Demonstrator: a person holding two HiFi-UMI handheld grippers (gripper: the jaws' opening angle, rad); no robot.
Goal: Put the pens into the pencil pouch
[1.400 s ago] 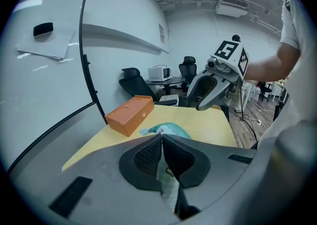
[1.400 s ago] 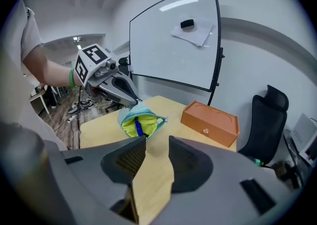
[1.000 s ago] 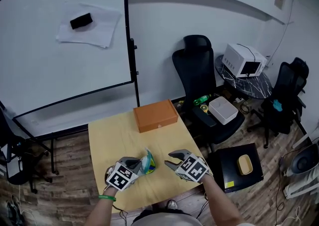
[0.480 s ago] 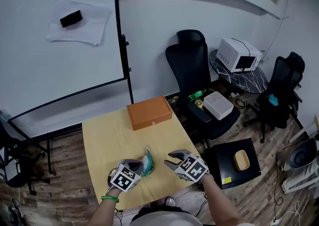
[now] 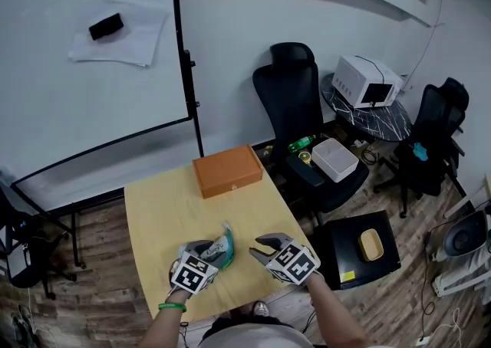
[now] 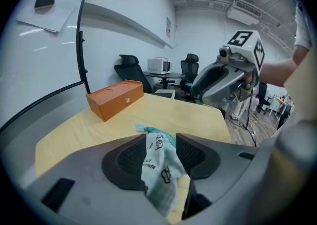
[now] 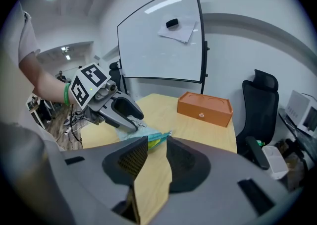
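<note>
The pencil pouch, pale teal cloth with small cartoon prints, rests on the wooden table near its front edge. My left gripper has just been opening its jaws. The pouch still hangs loosely between the parted pads. Something yellow-green shows in the pouch's mouth. My right gripper hovers just right of the pouch, open, with only table showing between its fingers. I see no loose pens on the table.
An orange box lies at the table's far edge. A whiteboard stands behind the table. A black office chair is at the right, with a black floor box below it.
My left gripper has sunk a little toward the table with the pouch. Its jaws, shut on the cloth before, now stand apart. The right gripper has stayed in place.
</note>
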